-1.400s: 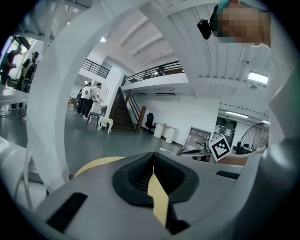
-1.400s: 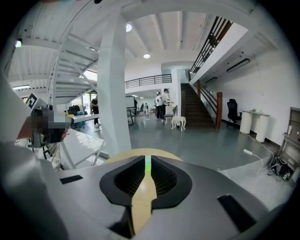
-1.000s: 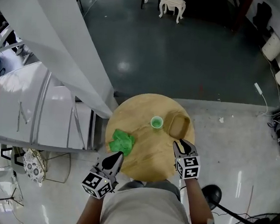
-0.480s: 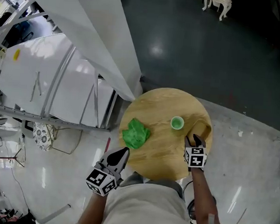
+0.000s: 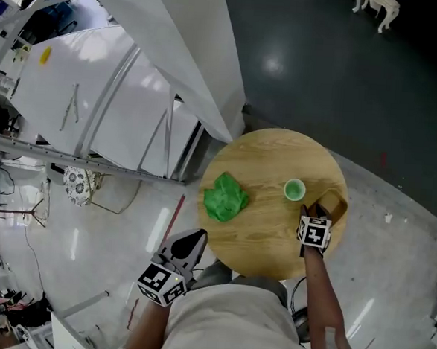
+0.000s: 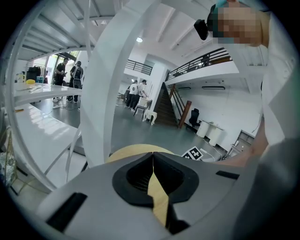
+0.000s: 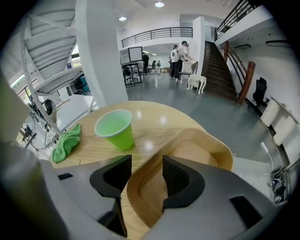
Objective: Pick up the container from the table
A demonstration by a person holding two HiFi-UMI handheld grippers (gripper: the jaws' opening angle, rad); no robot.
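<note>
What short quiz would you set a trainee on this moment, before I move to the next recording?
1. True or false: the light green tapered cup lies tipped over on the round wooden table.
2. What stands between the right gripper's fingers? A nothing; B the near wall of the tan wooden container; C the cup.
3. Fill in: the left gripper's fingers are ____, with nothing between them.
Key: 1 false, it stands upright. 2 B; the fingers are opening and straddle that wall, one outside, one inside. 3 shut.
</note>
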